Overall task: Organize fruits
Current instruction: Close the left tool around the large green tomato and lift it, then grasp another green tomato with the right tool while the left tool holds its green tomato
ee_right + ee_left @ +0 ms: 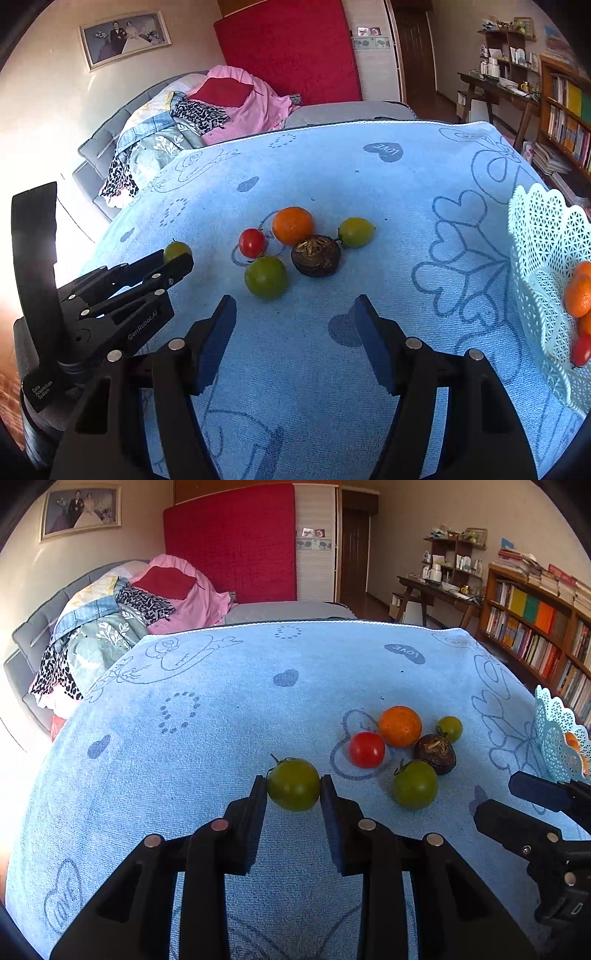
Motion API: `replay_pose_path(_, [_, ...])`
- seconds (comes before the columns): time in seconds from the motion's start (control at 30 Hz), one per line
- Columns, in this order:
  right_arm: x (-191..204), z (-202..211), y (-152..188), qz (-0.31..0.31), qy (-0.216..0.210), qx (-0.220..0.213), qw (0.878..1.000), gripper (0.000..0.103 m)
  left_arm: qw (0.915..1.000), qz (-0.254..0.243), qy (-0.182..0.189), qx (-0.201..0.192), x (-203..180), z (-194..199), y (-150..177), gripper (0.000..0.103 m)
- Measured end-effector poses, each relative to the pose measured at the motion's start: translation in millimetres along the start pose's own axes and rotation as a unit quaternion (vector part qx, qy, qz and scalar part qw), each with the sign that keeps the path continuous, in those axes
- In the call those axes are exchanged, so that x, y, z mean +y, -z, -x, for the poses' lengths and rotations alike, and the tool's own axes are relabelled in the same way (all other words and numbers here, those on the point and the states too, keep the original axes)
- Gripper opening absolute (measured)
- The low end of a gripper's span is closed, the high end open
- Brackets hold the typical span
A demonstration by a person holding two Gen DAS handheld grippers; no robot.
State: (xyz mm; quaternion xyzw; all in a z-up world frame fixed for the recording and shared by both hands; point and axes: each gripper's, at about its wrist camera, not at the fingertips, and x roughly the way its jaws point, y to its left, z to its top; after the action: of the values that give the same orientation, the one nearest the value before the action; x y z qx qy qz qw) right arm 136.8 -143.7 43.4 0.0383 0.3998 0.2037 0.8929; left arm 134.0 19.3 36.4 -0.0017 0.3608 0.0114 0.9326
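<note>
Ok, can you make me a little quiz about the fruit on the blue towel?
1. True or false: the left gripper is shut on a green tomato.
2. Which fruit touches the red tomato? A) the orange B) the yellow-green tomato C) the fruit in the basket
3. Fill in: the right gripper is ____ and holds nothing.

Key: 1 true; 2 A; 3 open
</note>
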Motion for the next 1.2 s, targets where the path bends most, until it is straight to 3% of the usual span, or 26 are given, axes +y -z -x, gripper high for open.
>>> replay_pose_path(0.3, [18.0, -36.8, -11.6, 0.012, 0.003, 0.024, 1.000, 0.054, 0.9989, 0.028, -0.034, -0.017, 14.8, 10.2, -0.7, 0.030])
replay_pose_path(0.63, [20.2, -61.8, -15.1, 0.014, 0.016, 0.039, 0.999, 0.047, 0.9980, 0.051, -0.037, -0.006, 24.1, 8.3, 0.1, 0.030])
replay_pose_path(0.77, [20.2, -67.4, -14.1, 0.018, 0.027, 0.036, 0.999, 0.038, 0.9983, 0.046, -0.035, -0.004, 21.3, 7.3, -0.2, 0.030])
replay_pose_path(1.2, [17.6, -48.4, -3.2, 0.005, 0.019, 0.024, 1.000, 0.036, 0.9991, 0.032, -0.027, -0.008, 13.8, 9.4, 1.9, 0.030])
